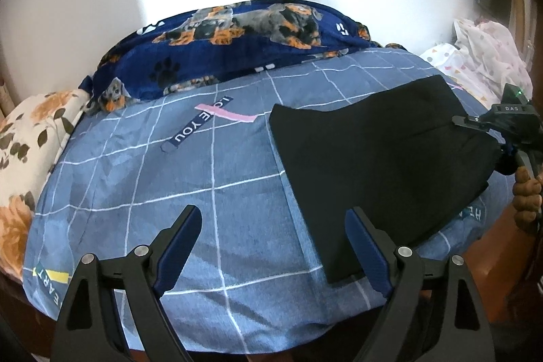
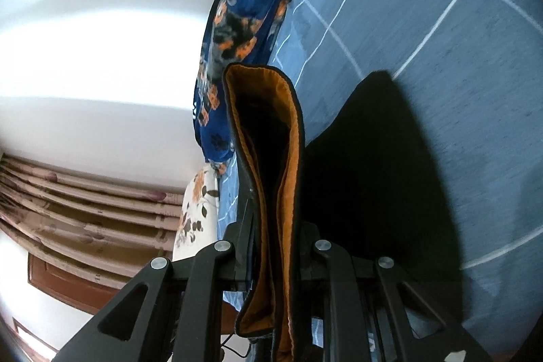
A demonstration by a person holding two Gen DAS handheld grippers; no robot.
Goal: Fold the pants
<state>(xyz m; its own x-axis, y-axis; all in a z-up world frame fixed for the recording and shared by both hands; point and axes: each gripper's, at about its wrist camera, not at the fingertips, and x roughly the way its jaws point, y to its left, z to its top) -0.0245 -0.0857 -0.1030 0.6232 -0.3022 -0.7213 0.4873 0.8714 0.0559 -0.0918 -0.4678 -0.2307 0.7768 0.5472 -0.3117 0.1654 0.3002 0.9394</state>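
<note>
Pants (image 1: pixel 380 158): black, folded into a compact slab, lying flat on the right half of the bed (image 1: pixel 203 192); the right-hand edge is lifted. In the right wrist view the garment (image 2: pixel 271 192) shows an orange inner lining along its raised edge, with the rest spreading dark over the bed cover (image 2: pixel 441 22).

Left gripper (image 1: pixel 273 246): fingers spread wide, holding nothing, hovering above the bed cover near its front edge; the right blue pad (image 1: pixel 366 250) sits over the near corner of the pants, contact not determinable.

Right gripper (image 1: pixel 488 128): at the right edge of the pants, held by a hand (image 1: pixel 526 199). In its own view the gripper (image 2: pixel 275 246) has fingers drawn narrow, clamped on the doubled, orange-lined edge.

Bed cover: blue-grey with white grid lines and lettered patches.

Blanket (image 1: pixel 237 39): navy, dog and paw print, bunched along the far side of the bed.

Pillow (image 1: pixel 27 151): white with orange flowers, at the left.

Pale patterned bedding (image 1: pixel 482 56): far right.

Curtain (image 2: pixel 68 209): pleated, seen in the right wrist view.
</note>
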